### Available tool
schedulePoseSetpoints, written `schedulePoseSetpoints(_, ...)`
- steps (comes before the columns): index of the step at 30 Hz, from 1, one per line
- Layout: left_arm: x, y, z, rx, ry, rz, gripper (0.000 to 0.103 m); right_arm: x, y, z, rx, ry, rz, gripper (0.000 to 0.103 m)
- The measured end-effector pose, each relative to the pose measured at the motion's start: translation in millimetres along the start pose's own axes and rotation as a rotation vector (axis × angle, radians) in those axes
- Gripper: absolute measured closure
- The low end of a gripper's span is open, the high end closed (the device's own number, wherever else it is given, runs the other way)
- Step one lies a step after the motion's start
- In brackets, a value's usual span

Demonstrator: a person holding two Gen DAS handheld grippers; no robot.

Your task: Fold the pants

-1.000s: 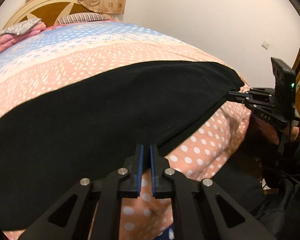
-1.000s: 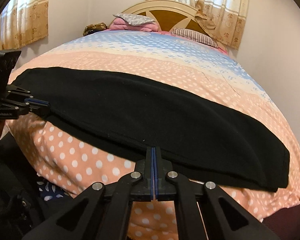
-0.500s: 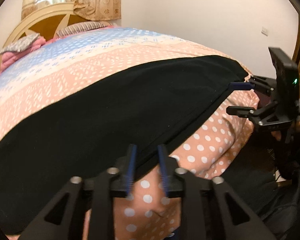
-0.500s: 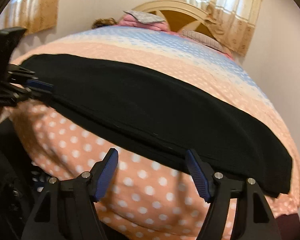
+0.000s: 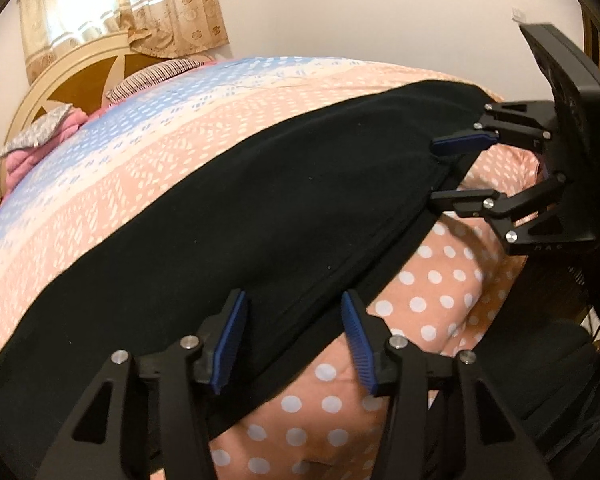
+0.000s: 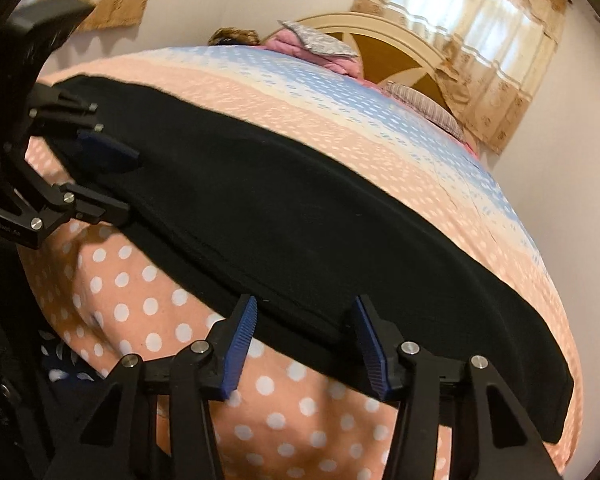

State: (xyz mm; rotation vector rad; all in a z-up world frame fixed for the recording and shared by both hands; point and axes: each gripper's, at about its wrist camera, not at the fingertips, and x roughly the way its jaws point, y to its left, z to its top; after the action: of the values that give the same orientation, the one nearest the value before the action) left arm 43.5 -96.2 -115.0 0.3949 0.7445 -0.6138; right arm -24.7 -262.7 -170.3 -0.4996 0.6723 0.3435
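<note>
Pants [image 5: 228, 232] lie flat across the bed [image 5: 148, 152], near edge at the bed's side. Left gripper [image 5: 294, 340] jaws just opening, right gripper [image 6: 306, 350] jaws just closing in; both apart, straddling the pants' edge, pads not pressing.

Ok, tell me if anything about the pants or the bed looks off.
Nothing stands out. The black pants lie flat and smooth across the quilt, with their near edge along the bed's side. No tears or spills show.
</note>
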Motion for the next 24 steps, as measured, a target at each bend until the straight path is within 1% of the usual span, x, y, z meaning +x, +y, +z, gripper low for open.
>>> schedulePoseSetpoints(2, 1, -1, 1, 0.006, -0.003, 0.007, 0.051, -1, 5, 1, -0.024, -0.013, -0.006, 0.063)
schedulePoseSetpoints(3, 2, 0, 1, 0.001, -0.001, 0.005, 0.052, 0, 7, 1, -0.033, -0.019, -0.01, 0.073)
schedulePoseSetpoints(4, 2, 3, 2, -0.016, -0.002, -0.001, 0.053, 0, 9, 2, -0.038, -0.023, -0.012, 0.087)
schedulePoseSetpoints(5, 2, 5, 4, -0.034, -0.002, -0.005, 0.059, 2, 9, 3, -0.035, -0.021, -0.006, 0.092)
schedulePoseSetpoints(6, 2, 8, 4, -0.044, -0.001, -0.003, 0.068, 2, 9, 3, -0.025, -0.019, 0.002, 0.097)
schedulePoseSetpoints(7, 0, 12, 5, -0.059, -0.002, 0.0, 0.074, 1, 8, 4, -0.016, -0.022, 0.01, 0.1)
schedulePoseSetpoints(8, -1, 14, 6, -0.071, -0.005, -0.01, 0.088, -2, 7, 5, -0.011, -0.027, 0.002, 0.1)
schedulePoseSetpoints(9, -3, 17, 7, -0.088, -0.007, -0.034, 0.093, -5, 6, 5, -0.004, -0.035, 0.001, 0.101)
schedulePoseSetpoints(10, -5, 18, 8, -0.098, -0.011, -0.048, 0.093, -10, 4, 5, 0.007, -0.046, 0.004, 0.101)
schedulePoseSetpoints(12, -11, 15, 7, -0.085, -0.019, -0.061, 0.097, -19, 2, 7, 0.021, -0.06, 0.004, 0.101)
schedulePoseSetpoints(15, -18, 10, 4, -0.076, -0.027, -0.077, 0.097, -28, 6, 6, 0.016, -0.063, 0.004, 0.101)
schedulePoseSetpoints(16, -20, 9, 2, -0.075, -0.027, -0.082, 0.097, -29, 8, 4, 0.009, -0.051, 0.011, 0.101)
schedulePoseSetpoints(18, -19, 7, -3, -0.068, -0.018, -0.089, 0.097, -24, 11, 1, -0.008, -0.041, 0.004, 0.101)
schedulePoseSetpoints(20, -11, 8, -4, -0.062, 0.003, -0.091, 0.097, -12, 14, -4, -0.009, -0.006, 0.015, 0.101)
schedulePoseSetpoints(21, -6, 8, -4, -0.058, 0.014, -0.086, 0.096, -4, 15, -7, -0.012, 0.01, 0.013, 0.101)
schedulePoseSetpoints(23, -4, 9, -4, -0.058, 0.005, -0.073, 0.089, -2, 13, -7, 0.0, -0.022, 0.006, 0.1)
schedulePoseSetpoints(24, -3, 10, -3, -0.059, 0.003, -0.071, 0.089, -1, 11, -7, 0.012, -0.019, 0.017, 0.099)
